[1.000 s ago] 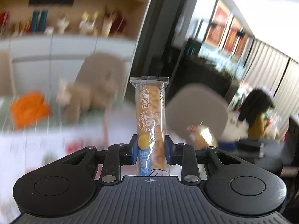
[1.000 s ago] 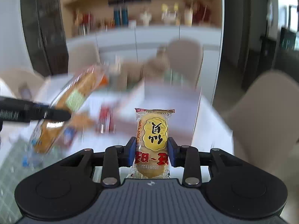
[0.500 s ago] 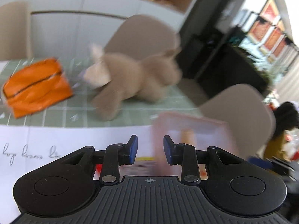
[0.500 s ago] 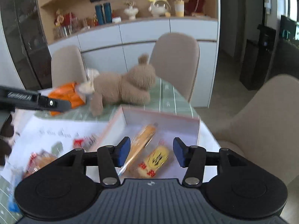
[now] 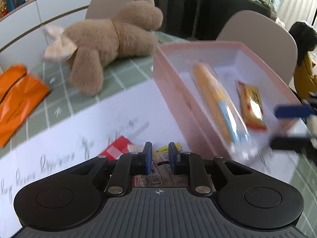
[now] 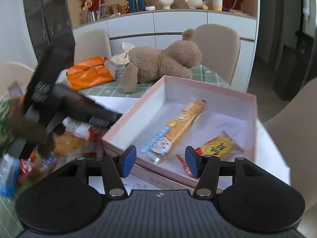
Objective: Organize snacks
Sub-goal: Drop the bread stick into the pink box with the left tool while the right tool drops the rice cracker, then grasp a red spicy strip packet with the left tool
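A pink box (image 6: 208, 83) holds a long bread stick packet (image 6: 178, 125) and a yellow rice cracker packet (image 6: 220, 144); both also show in the left wrist view, the bread stick (image 5: 216, 103) and the cracker (image 5: 251, 105). My right gripper (image 6: 160, 161) hovers over the box's near edge, its jaws opening with nothing between them. My left gripper (image 5: 160, 155) points down at the paper left of the box, jaws closing, with a yellow-and-white snack packet (image 5: 160, 170) filling the narrow gap between its pads. A red packet (image 5: 116, 148) lies just left of it.
A brown teddy bear (image 6: 158, 63) and an orange pouch (image 6: 89, 73) lie on the green checked cloth behind a white handwritten sheet (image 5: 69, 138). Several loose snacks (image 6: 65, 144) are piled left of the box. Beige chairs ring the table; a person (image 5: 303, 55) sits far right.
Both grippers let go of their snacks, which now lie in the box. The left gripper dropped to the packets on the paper and narrowed. The right one opened wider and drew back.
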`<state>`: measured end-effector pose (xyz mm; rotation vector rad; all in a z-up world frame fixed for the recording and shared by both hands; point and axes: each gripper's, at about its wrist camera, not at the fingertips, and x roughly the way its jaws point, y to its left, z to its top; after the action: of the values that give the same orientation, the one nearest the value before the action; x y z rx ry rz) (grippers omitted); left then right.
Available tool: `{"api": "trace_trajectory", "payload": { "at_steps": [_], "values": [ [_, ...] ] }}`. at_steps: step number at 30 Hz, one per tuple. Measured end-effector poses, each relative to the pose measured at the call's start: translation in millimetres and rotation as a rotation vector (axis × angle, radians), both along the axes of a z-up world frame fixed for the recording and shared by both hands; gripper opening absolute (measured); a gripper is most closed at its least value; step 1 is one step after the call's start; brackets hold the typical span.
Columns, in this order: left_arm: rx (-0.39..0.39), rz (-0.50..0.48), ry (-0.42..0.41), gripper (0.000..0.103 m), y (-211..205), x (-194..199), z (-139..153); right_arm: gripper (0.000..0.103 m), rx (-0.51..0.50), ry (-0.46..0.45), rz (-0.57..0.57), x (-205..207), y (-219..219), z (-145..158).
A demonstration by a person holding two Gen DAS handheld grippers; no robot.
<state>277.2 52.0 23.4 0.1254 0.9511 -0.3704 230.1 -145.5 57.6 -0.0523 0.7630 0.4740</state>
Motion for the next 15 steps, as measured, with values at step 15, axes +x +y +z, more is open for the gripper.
{"api": "trace_trajectory", "payload": {
  "at_steps": [15],
  "values": [
    [-0.242,0.227,0.123,0.024,20.0,-151.9,7.7,0.056,0.001,0.041,0.068,-58.9,-9.1,-6.7]
  ]
}}
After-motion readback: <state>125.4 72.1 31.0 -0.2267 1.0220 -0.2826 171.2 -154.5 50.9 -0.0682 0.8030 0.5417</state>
